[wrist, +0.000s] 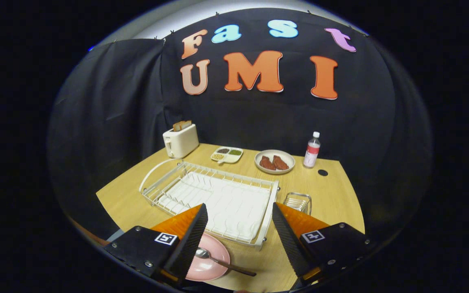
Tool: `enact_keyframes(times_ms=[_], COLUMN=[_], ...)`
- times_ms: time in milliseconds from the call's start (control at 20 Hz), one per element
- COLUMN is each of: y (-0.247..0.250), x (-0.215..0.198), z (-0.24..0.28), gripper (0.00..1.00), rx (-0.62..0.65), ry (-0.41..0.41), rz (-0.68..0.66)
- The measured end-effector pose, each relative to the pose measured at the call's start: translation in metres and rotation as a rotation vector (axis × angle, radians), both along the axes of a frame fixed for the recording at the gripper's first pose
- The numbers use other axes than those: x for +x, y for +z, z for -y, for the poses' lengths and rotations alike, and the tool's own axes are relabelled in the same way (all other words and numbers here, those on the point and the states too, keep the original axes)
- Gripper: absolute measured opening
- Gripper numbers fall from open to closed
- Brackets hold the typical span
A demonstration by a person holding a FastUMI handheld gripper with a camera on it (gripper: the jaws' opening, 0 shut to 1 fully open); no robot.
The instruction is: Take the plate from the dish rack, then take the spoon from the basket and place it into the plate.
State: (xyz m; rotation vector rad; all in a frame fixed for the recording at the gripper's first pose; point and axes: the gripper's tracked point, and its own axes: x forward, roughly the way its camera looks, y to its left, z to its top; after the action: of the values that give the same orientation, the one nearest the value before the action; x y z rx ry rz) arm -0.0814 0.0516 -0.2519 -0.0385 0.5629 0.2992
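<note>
Black cloth walls close off the booth behind a light wooden table (332,191), and we look down on it from the gripper view. At the far side we see a cream toaster (180,140) with bread in its slots, a divided dish of seeds or spices (227,154), a pale bowl holding two brown pieces of food (275,161), and a clear bottle with a white cap and red label (312,150) (the label is too small for us to read).

Nearer, the white wire dish rack (214,195) sits with no plate in it, and just beside its right corner stands the small wire basket (298,202), in which we can make out no spoon. Closest of all, the pink plate (208,264) lies flat on the table in front of the rack, partly behind the left finger, and the spoon (223,262) rests with its bowl on the plate and its dark handle reaching out over the rim toward the space between the fingers.

Our gripper (238,240) hangs above this with its fingers spread wide and nothing between them. Each finger base carries a square black-and-white marker; we find no brand or readable writing on the objects.

We judge both steps done: plate out of the rack, spoon lying in it. What remains seems only to draw the released gripper up and away without brushing the spoon handle.
</note>
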Motion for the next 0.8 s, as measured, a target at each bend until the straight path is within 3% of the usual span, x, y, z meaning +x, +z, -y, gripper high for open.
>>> enact_keyframes(times_ms=[350, 600, 800], y=[0.103, 0.122, 0.155], x=[0.035, 0.043, 0.037], z=[0.001, 0.006, 0.004], gripper=[0.95, 0.95, 0.95], rx=[0.015, -0.048, -0.025], ry=[-0.042, -0.092, -0.098], rz=[0.242, 0.307, 0.367])
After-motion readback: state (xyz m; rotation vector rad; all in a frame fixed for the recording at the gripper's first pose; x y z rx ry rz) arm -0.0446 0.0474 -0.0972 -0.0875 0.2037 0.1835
